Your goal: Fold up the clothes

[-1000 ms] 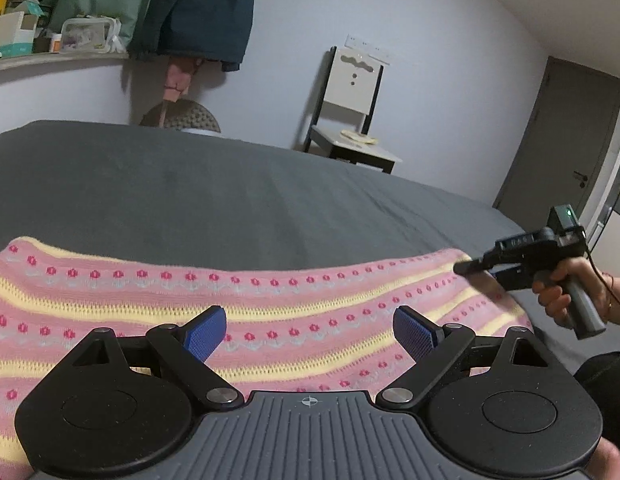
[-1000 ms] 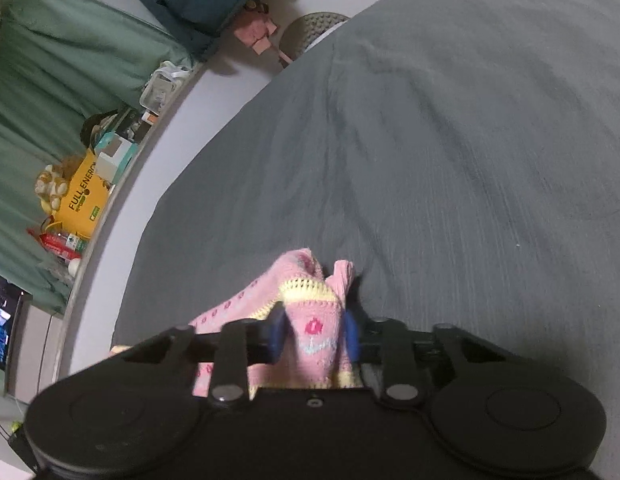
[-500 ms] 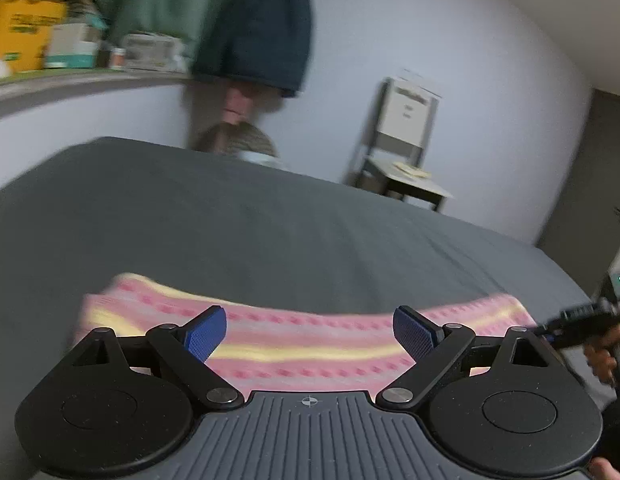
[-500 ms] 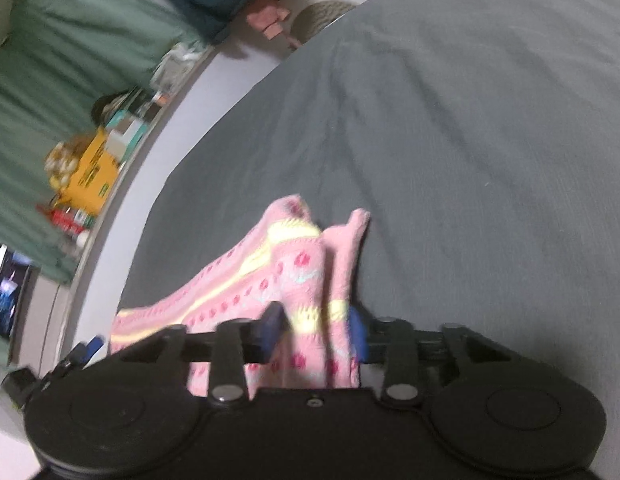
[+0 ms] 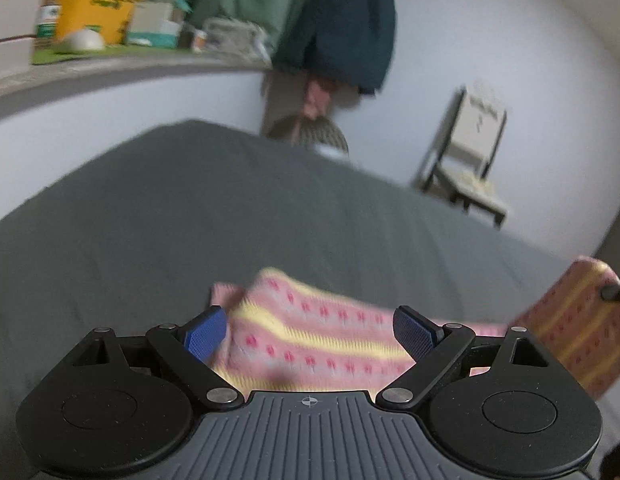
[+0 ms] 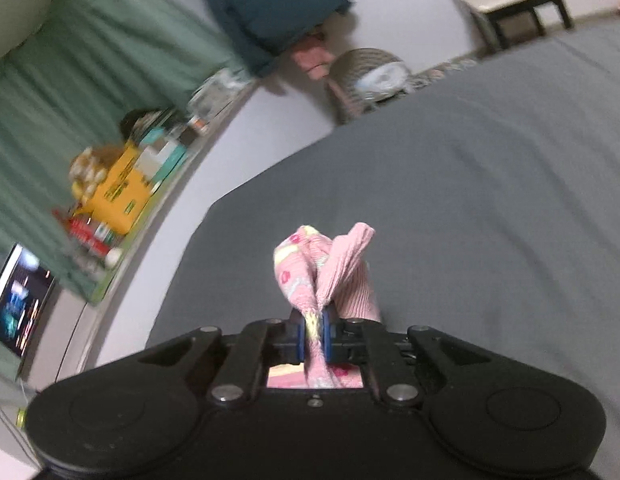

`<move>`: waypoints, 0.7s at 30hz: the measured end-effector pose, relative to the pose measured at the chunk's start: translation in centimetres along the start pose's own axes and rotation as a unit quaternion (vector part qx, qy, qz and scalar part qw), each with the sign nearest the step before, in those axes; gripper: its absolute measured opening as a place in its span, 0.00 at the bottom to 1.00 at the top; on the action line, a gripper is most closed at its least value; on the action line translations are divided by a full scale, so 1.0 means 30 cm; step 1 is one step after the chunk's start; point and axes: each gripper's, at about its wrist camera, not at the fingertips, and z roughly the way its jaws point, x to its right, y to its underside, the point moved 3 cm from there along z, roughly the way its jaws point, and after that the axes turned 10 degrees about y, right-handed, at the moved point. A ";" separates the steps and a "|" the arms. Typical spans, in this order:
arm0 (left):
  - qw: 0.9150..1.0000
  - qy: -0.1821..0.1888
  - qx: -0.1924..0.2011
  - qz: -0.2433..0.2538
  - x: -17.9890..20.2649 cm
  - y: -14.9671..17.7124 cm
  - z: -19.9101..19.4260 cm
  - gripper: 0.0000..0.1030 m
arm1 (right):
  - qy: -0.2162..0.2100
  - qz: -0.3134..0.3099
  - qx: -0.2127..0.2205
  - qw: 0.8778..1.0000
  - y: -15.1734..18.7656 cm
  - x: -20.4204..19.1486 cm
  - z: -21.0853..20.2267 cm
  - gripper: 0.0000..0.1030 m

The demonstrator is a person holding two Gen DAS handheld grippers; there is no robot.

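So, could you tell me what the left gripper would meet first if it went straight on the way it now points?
Probably the pink striped knit garment: it lies straight ahead of the open left gripper, on the grey bed. Blur leaves the depth uncertain.

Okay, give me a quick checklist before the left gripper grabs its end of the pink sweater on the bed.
1. Right gripper clamped on sweater: ok, its jaws have just closed on the corner.
2. Left gripper open: ok.
3. Sweater end between left fingers: ok, not pinched.
4. Right corner lifted off bed: ok.
5. Bed beyond clear for folding: ok.
6. Sweater lying flat: not ok, bunched.
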 end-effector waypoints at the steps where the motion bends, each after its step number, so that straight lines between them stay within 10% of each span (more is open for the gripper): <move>1: 1.000 0.000 0.012 -0.008 -0.013 -0.009 -0.015 0.89 | 0.003 -0.015 -0.001 1.000 -0.005 -0.073 0.002 0.08; 11: 0.999 -0.007 0.023 -0.046 -0.139 -0.005 -0.101 0.89 | 0.011 -0.109 -0.044 0.993 0.125 -0.696 0.250 0.08; 21: 0.982 -0.008 0.093 -0.163 -0.286 0.010 -0.134 0.89 | 0.082 -0.135 -0.106 0.982 0.360 -0.902 0.632 0.08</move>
